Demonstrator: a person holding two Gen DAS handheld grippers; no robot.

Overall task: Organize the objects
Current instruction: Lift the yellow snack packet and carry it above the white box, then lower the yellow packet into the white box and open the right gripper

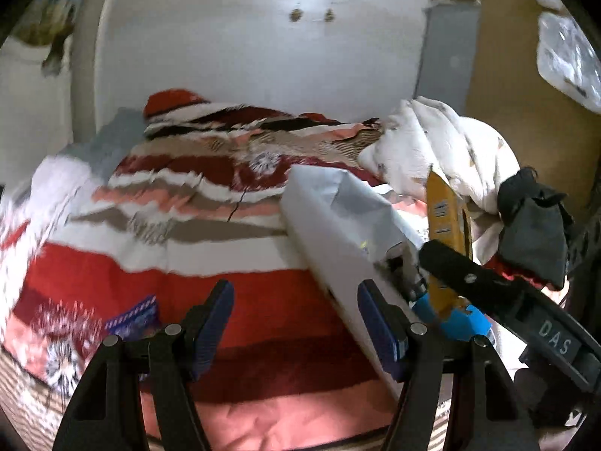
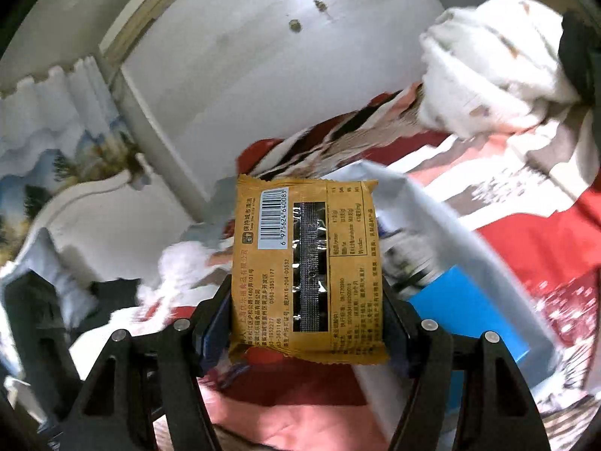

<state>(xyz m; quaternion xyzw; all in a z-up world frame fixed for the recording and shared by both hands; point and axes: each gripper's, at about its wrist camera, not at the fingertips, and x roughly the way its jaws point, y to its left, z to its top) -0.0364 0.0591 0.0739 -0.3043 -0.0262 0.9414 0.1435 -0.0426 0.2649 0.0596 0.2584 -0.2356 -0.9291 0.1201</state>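
My right gripper is shut on a yellow snack packet, held upright with its barcode side facing the camera. In the left wrist view that packet stands on edge in the right gripper, just right of a long white box lying on the striped red bedcover. My left gripper is open over the cover with nothing between its blue pads; its right finger overlaps the box's near edge. The white box shows a blue part.
A small blue-purple packet lies on the cover near the left finger. A bundled white cloth and a black cloth sit at the right. A white wall is behind the bed, with brown cardboard at the far right.
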